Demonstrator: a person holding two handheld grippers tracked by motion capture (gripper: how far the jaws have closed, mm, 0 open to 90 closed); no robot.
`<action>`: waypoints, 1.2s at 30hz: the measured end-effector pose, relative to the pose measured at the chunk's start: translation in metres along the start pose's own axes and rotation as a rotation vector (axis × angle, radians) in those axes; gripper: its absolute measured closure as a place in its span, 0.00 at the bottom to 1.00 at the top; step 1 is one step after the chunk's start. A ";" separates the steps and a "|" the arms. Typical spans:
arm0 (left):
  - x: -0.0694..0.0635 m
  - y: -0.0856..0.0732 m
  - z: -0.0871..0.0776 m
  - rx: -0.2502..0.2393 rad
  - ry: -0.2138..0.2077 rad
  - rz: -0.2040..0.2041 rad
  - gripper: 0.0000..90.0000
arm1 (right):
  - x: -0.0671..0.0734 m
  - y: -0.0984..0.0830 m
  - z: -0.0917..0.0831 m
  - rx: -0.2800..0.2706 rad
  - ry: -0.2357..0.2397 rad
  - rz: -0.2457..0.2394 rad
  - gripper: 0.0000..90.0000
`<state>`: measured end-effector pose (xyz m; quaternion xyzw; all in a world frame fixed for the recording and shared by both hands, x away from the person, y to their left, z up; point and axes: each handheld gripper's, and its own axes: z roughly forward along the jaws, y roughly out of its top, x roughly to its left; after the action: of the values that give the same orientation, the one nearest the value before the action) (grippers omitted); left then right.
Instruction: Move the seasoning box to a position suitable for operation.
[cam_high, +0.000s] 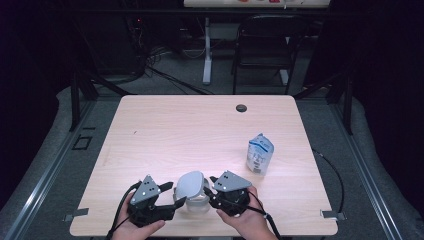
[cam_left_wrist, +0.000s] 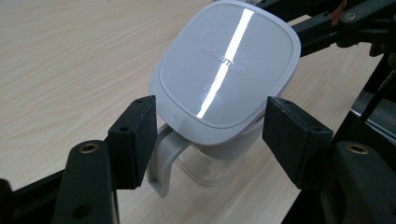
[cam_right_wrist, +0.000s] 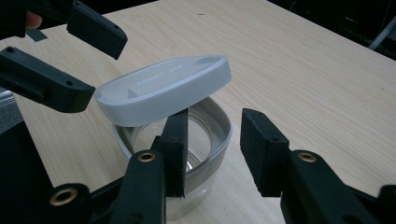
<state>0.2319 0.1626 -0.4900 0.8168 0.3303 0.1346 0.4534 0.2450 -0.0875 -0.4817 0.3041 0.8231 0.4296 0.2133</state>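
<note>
High view: the lidded container (cam_high: 194, 192) sits at the surface's near edge between both grippers. Left gripper view: released jaws flank the tilted lid (cam_left_wrist: 226, 65), not pressing. Right gripper view: jaws straddle the container wall (cam_right_wrist: 219, 140), contact unclear; lid unseated, removal remaining

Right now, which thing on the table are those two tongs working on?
On the wooden table, look at the near edge between the two hands. There sits a clear jug with a grey handle, its pale grey lid resting tilted; the only neighbour is a blue-white pouch.
</note>
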 end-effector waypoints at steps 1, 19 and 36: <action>0.000 0.000 0.000 0.003 -0.003 0.004 0.40 | 0.000 0.000 0.000 -0.001 0.000 0.001 0.69; -0.005 -0.001 0.006 0.025 0.000 0.016 0.40 | 0.004 0.004 0.000 -0.017 0.003 -0.001 0.69; -0.008 -0.001 0.012 0.028 0.023 0.029 0.40 | 0.005 0.008 0.000 -0.023 0.008 -0.007 0.69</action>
<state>0.2317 0.1492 -0.4967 0.8261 0.3255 0.1460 0.4362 0.2436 -0.0804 -0.4749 0.2973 0.8199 0.4395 0.2150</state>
